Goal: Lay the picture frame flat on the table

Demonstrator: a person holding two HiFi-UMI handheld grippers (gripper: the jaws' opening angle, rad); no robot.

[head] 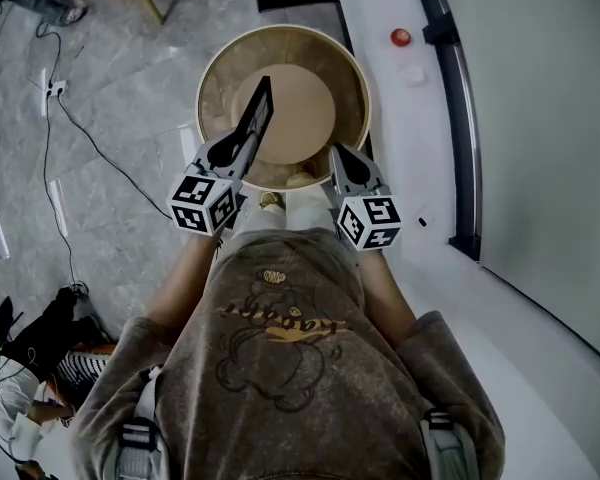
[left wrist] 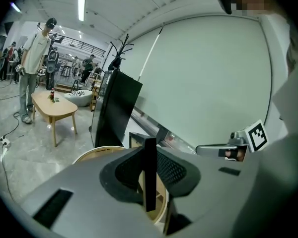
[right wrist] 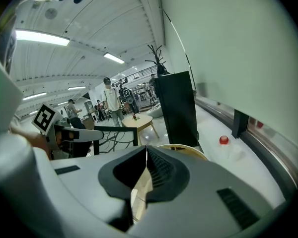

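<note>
Left gripper (head: 248,138): fingers pinch the picture frame (head: 258,116) by its near edge. The frame stands on edge over the left half of the round tabletop (head: 315,108); cannot tell whether its lower edge touches. Right gripper (head: 338,156): fingers pressed together, empty, at the tabletop's near right rim. Judgement: tip the frame toward the tabletop's centre, lower slowly, release once flat. The raised rim may catch a corner. Small red object (head: 401,37) lies right of the tabletop, well apart.
</note>
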